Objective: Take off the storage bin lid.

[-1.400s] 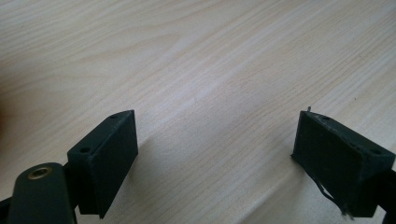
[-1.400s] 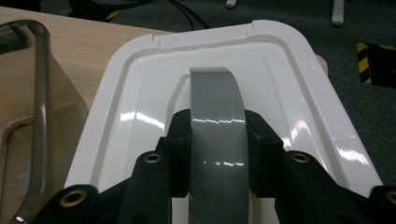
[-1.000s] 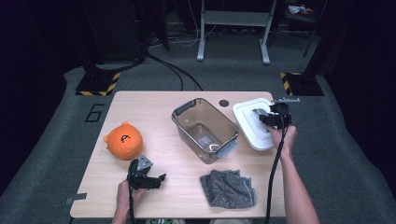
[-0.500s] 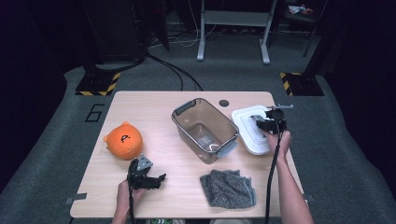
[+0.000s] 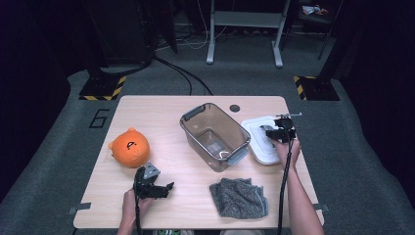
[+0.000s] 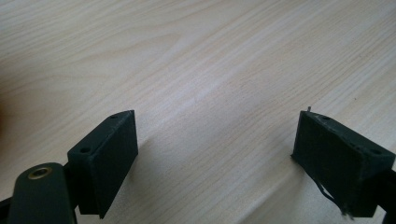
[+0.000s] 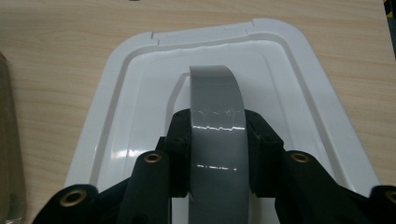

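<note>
Lid (image 5: pixel 262 139) right of bin (image 5: pixel 214 135); cloth (image 5: pixel 239 197) before bin

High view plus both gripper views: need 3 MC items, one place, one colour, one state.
1. Where does the white lid lie relative to the clear container?
A. on the side of the right gripper
B. inside it
C. on the side of the plush toy

2. What colour is the plush toy?
A. blue
B. orange
C. white

3. How does the right gripper stand?
A. open above bare table
B. shut on the grey cloth
C. shut on the lid's grey handle

Key: 1 A, the lid lies on the table beside the container, under the right gripper. 2 B, orange in the high view. 3 C, in the right gripper view both jaws press the handle's sides.
</note>
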A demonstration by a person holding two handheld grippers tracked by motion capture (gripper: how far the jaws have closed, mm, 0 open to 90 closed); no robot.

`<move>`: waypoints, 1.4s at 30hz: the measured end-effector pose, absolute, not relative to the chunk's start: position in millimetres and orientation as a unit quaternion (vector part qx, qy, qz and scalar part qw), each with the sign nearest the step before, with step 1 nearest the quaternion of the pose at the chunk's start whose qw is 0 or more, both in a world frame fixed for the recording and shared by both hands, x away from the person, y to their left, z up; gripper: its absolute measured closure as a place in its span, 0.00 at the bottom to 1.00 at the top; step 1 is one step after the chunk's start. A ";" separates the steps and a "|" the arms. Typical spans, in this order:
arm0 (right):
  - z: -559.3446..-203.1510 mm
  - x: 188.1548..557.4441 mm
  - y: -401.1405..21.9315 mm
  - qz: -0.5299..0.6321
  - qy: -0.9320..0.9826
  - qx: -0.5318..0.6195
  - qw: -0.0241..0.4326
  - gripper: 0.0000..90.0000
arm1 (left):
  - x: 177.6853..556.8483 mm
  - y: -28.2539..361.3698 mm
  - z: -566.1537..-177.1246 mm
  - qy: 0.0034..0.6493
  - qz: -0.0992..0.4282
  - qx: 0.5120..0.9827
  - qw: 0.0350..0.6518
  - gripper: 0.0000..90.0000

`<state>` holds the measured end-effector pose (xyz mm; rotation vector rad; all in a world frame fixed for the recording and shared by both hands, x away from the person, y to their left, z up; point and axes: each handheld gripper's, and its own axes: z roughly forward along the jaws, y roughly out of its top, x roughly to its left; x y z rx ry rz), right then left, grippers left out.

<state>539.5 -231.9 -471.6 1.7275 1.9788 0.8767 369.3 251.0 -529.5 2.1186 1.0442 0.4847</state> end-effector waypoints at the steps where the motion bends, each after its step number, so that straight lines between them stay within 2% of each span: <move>1: -472.6 540.5 -232.3 0.310 0.702 0.613 0.186 0.73 | 369.3 251.0 -529.5 0.404 0.188 0.821 0.357 0.15; 15: -485.0 544.5 -233.3 0.288 0.700 0.635 0.153 0.72 | 369.4 251.0 -529.5 0.404 0.188 0.821 0.357 0.15; 18: -483.6 544.2 -235.6 0.296 0.708 0.620 0.164 0.66 | 369.3 251.0 -529.5 0.404 0.188 0.821 0.357 0.15; 24: -471.9 534.0 -235.2 0.301 0.709 0.618 0.157 0.41 | 369.3 251.0 -529.5 0.404 0.188 0.821 0.357 0.15; 25: -471.9 534.0 -235.2 0.301 0.709 0.618 0.157 0.41 | 369.2 250.8 -529.6 0.405 0.187 0.820 0.358 0.15; 26: -469.2 529.2 -235.3 0.301 0.717 0.607 0.167 0.36 | 369.2 250.9 -529.6 0.405 0.186 0.820 0.358 0.15; 28: -467.7 525.4 -234.3 0.304 0.717 0.606 0.164 0.34 | 369.4 251.0 -529.5 0.404 0.188 0.821 0.357 0.15; 32: -464.8 514.0 -236.0 0.313 0.726 0.590 0.163 0.23 | 369.4 251.0 -529.5 0.404 0.188 0.821 0.357 0.15; 38: -461.6 488.8 -238.9 0.324 0.737 0.569 0.169 0.16 | 369.4 250.9 -529.6 0.405 0.188 0.820 0.358 0.15; 42: -463.2 470.2 -241.7 0.334 0.742 0.555 0.174 0.15 | 369.4 250.9 -529.5 0.404 0.188 0.821 0.357 0.15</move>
